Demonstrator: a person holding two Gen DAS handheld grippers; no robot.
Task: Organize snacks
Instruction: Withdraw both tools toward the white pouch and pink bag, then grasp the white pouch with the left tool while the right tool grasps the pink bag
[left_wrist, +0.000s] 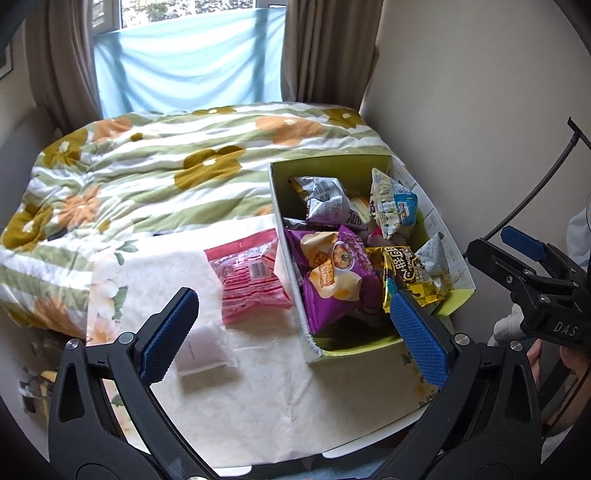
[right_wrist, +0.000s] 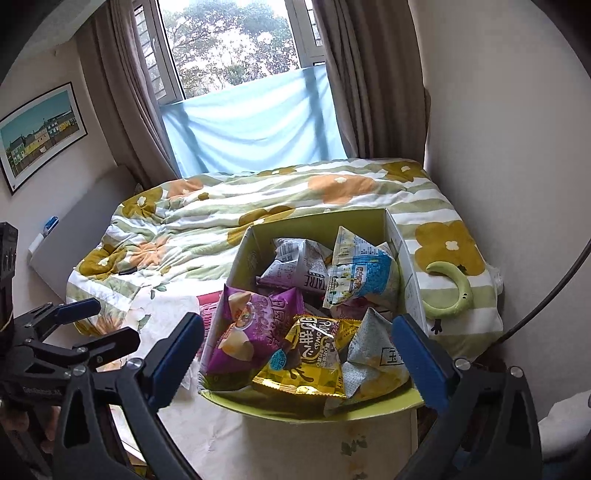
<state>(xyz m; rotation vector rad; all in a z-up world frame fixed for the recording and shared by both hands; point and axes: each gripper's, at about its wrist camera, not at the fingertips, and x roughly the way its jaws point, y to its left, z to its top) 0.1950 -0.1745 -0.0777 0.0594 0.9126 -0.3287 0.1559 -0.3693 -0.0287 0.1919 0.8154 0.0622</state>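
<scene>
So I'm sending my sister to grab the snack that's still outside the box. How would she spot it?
Find the green cardboard box on the floral tablecloth. The pink packet lies flat against its left wall, the only pink, barcoded bag, beside a plain white packet.

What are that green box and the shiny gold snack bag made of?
The green box looks like thin cardboard, matte: folded flaps, and a raw, ridged cut edge shows in the left wrist view. The gold snack bag seems to be metallised plastic film, glossy: it crinkles and throws bright glints, with a crimped seal at the bottom.
</scene>
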